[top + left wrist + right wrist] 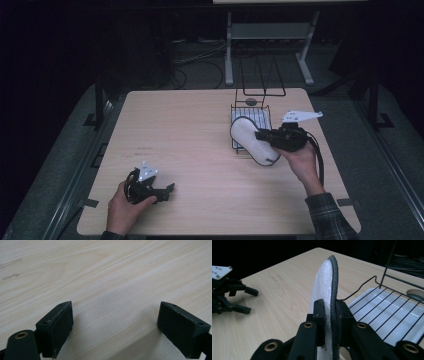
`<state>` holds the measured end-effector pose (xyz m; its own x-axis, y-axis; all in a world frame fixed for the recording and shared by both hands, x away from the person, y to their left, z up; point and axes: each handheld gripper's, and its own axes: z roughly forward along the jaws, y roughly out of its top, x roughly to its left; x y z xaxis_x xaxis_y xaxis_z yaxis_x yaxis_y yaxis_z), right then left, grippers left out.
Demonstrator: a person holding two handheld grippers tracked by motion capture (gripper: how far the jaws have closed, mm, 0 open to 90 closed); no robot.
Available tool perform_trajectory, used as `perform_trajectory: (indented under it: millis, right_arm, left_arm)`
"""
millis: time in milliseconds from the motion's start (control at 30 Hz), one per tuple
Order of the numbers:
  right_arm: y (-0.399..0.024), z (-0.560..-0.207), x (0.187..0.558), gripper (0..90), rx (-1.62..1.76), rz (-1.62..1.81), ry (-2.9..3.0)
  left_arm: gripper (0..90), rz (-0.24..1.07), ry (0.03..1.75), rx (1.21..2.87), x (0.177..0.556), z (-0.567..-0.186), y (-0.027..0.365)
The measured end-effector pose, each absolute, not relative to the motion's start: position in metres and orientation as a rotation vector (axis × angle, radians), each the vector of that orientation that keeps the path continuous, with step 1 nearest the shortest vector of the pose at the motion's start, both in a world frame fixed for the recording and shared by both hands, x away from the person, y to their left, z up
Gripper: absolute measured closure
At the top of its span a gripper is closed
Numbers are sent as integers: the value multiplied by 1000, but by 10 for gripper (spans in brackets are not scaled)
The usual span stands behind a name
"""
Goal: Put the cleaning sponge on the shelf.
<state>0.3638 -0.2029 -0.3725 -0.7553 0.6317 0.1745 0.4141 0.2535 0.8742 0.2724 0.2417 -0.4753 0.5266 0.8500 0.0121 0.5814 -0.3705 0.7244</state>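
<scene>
While jaws clamp plate, rack bare

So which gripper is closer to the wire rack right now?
Right. The right gripper holds the white insole at the wire rack; the left gripper sits open far off at the table's near-left.

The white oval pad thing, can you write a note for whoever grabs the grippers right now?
Right gripper: jaws shut on the white pad, holding it on edge, partly over the wire rack at the table's far right.
Left gripper: jaws open, holding nothing, low over the bare table near the front left.
Done: pad is gripped and lifted.
Left: probably stand the pad in the rack or carry it clear; the pictures cannot settle which. Then let go.
</scene>
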Motion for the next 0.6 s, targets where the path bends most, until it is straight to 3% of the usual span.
perform_trajectory:
  millis: [600]
  right_arm:
    - [-219,-373,405,805,1074,1518,2226]
  left_arm:
    - [126,510,1158,2090,272,-475,242]
